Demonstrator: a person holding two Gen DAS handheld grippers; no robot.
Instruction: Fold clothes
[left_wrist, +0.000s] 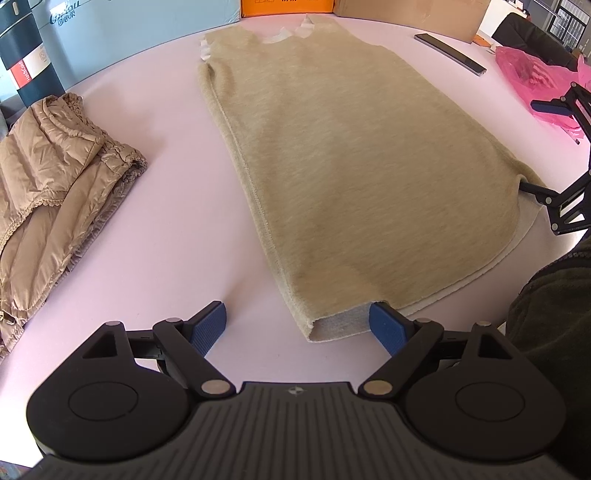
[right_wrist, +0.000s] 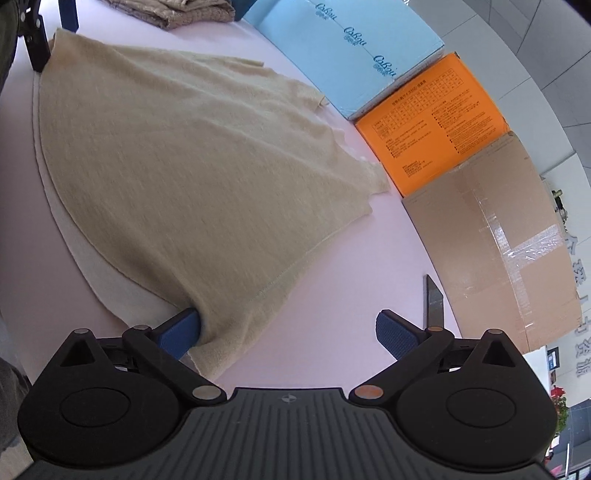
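Beige fuzzy vest (left_wrist: 347, 173) flat on table (paler lining showing at hem).

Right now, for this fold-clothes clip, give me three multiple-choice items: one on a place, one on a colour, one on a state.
1. Where does the quilted jacket lie in the left wrist view?
A. Left of the beige garment
B. On top of it
C. Inside the cardboard box

2. What colour is the box between the light blue box and the cardboard box?
A. Green
B. Orange
C. Black

3. How does the left hand-held gripper stand?
A. Shut on the jacket
B. Open at the beige garment's near corner
C. Shut on the pink bag

A: it lies apart on the table, to the left.
B: its printed face is orange.
C is wrong; B: the pads stand wide apart.
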